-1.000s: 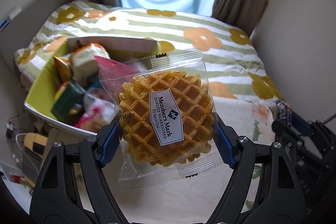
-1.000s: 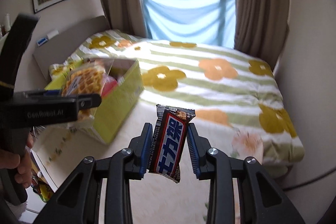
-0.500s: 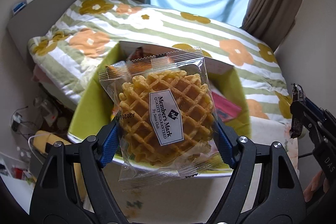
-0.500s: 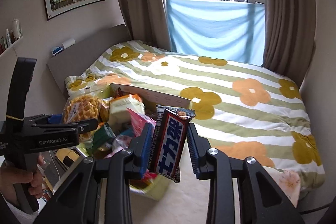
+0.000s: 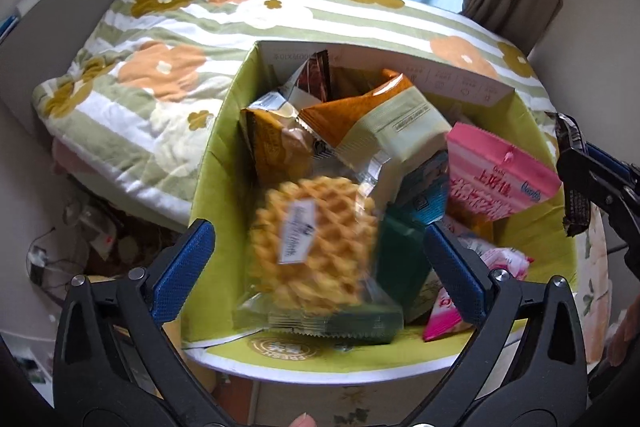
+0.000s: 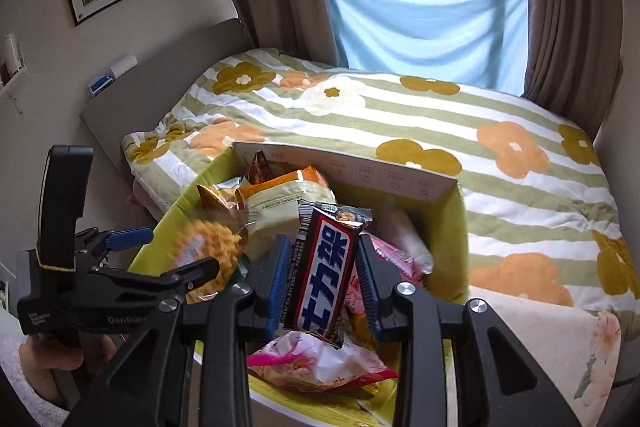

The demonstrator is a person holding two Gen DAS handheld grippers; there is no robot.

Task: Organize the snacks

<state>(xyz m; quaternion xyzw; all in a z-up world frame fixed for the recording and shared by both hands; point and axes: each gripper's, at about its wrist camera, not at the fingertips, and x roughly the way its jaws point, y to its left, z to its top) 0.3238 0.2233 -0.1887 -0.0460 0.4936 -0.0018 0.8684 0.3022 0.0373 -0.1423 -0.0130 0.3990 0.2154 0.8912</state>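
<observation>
A green cardboard box (image 5: 216, 163) full of snack packets stands on the bed edge; it also shows in the right wrist view (image 6: 460, 227). My left gripper (image 5: 316, 263) is open above the box. The wrapped waffle (image 5: 312, 247) is blurred between the spread jaws, free of the pads, over the packets; it also shows in the right wrist view (image 6: 208, 247). My right gripper (image 6: 324, 279) is shut on a chocolate bar (image 6: 326, 279) in a blue, red and white wrapper, held upright above the box's near side.
The box holds a pink packet (image 5: 496, 179), an orange and pale green packet (image 5: 380, 123) and several others. A flowered striped blanket (image 6: 400, 115) covers the bed behind. Curtains and a blue cloth hang at the window. Cables and clutter lie on the floor (image 5: 80, 235) to the left.
My left gripper has moved over the box and opened, and the waffle has left its pads. My right gripper has come over the box with the bar still held.
</observation>
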